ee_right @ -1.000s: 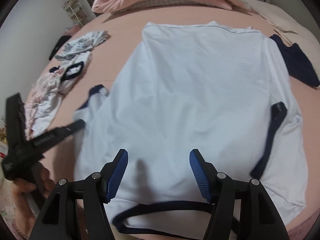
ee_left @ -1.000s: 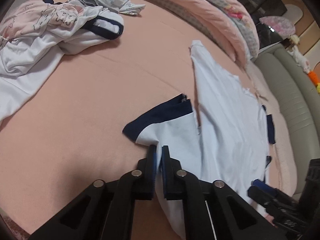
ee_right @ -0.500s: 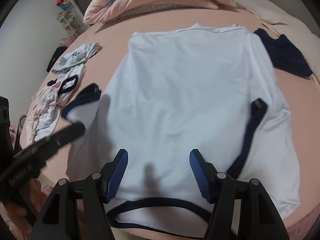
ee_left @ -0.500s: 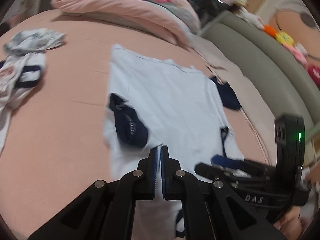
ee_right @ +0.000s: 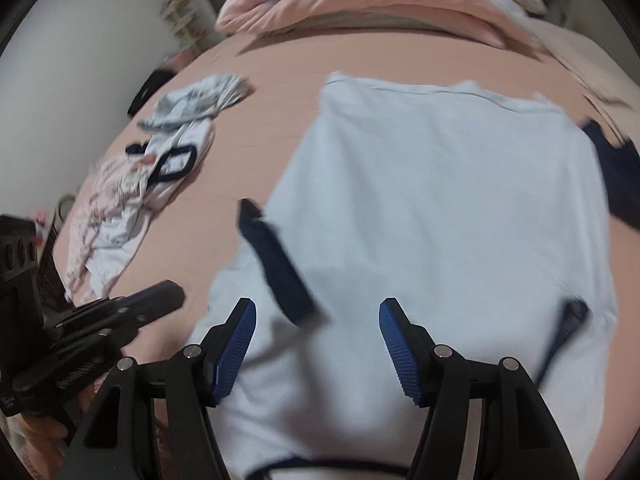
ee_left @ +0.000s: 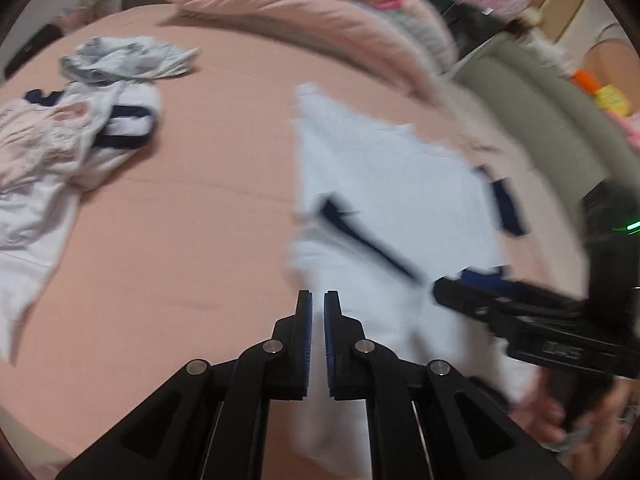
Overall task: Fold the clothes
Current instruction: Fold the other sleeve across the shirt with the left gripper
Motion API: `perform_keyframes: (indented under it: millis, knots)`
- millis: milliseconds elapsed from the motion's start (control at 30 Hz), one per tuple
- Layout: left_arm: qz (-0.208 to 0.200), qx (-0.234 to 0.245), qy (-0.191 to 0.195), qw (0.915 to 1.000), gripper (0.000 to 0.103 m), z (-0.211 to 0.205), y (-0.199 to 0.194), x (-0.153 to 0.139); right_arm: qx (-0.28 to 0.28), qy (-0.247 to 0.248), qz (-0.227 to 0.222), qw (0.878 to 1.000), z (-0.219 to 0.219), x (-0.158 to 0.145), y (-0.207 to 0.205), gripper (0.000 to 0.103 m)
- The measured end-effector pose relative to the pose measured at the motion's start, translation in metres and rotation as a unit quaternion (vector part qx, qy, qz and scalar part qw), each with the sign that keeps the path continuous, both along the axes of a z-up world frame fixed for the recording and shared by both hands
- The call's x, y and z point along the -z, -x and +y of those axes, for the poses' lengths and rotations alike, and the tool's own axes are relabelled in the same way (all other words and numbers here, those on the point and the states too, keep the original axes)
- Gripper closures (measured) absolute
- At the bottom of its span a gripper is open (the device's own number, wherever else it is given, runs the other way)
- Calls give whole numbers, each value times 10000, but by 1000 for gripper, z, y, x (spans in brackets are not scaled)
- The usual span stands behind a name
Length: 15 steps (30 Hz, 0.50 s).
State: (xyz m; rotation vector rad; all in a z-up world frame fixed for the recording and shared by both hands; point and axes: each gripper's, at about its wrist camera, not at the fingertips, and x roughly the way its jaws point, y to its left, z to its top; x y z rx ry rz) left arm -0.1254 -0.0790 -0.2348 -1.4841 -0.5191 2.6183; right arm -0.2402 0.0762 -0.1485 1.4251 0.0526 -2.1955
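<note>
Pink-sheeted bed (ee_left: 168, 240) fills both views; a white wall stands at its far left in the right wrist view, and a grey-green padded bed edge (ee_left: 532, 120) runs along its right side in the left wrist view. A rolled pink quilt (ee_right: 380, 4) lies across the far end.

Left gripper (ee_left: 313, 300) has its blue pads nearly together with only a thin slit between them, nothing in it. It hangs over bare sheet at the left edge of the white T-shirt (ee_right: 440, 208). Right gripper (ee_right: 316, 312) stands wide open and empty, above the shirt's near end.

The T-shirt lies spread flat on the bed, navy neckline toward the near edge, hem toward the quilt. Its left sleeve is turned in onto the body, navy cuff (ee_right: 276, 260) showing just ahead of the right gripper's left finger. The other navy cuff (ee_right: 568, 320) lies near the shirt's right edge. A dark navy garment (ee_right: 616, 176) lies beside the shirt on the right, cut off by the frame.

A pile of unfolded clothes (ee_left: 72, 140), white, pink-printed and grey, lies well apart on the left.

Both views are motion-blurred; prints on the pile are unreadable. A hand (ee_left: 560, 412) under the right gripper is partly visible, blurred.
</note>
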Motion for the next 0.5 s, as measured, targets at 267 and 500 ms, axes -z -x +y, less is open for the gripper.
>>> perform_keyframes:
  millis: [267,500]
  knots:
    - [258,617,-953,9932,99,10,-22,23,297,-79,-501,9983,26,33,19,53]
    - [617,1072,-801,9891,99,29,-20,2,387,-70,-111,9992,30,10,10,51]
